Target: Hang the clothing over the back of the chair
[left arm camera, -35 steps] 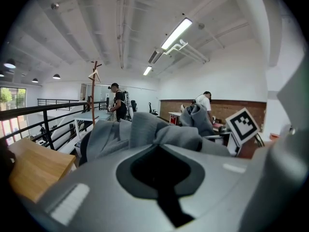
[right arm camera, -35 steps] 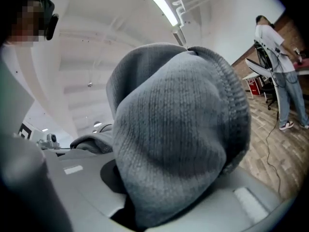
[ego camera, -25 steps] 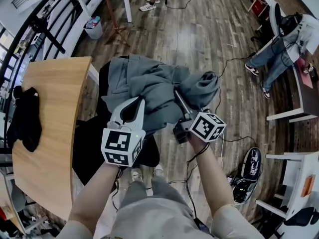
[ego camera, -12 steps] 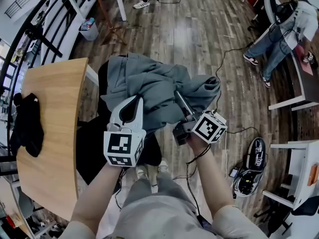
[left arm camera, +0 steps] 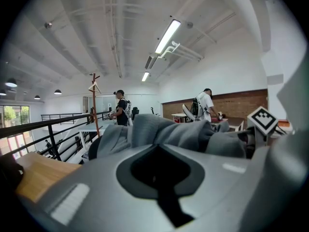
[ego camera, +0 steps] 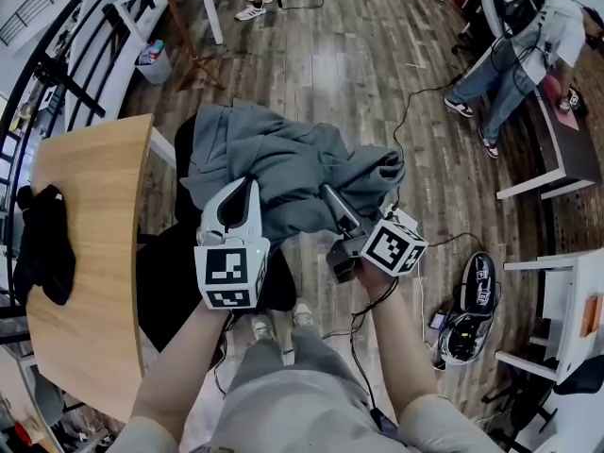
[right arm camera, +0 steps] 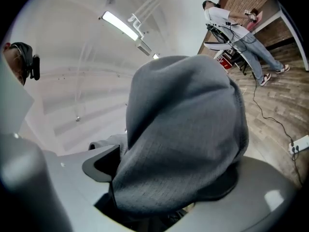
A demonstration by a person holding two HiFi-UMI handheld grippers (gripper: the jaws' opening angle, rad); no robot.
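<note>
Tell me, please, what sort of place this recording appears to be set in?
It looks like an open-plan office or lab workspace: a dark wood-plank floor, white-framed desks with a person seated at one, and long fluorescent tube lights on a white ceiling.

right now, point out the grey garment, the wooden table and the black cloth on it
grey garment (ego camera: 283,168): head view, middle of the bunched fabric
wooden table (ego camera: 94,281): head view, bare part of its top
black cloth (ego camera: 42,248): head view, its middle
</note>
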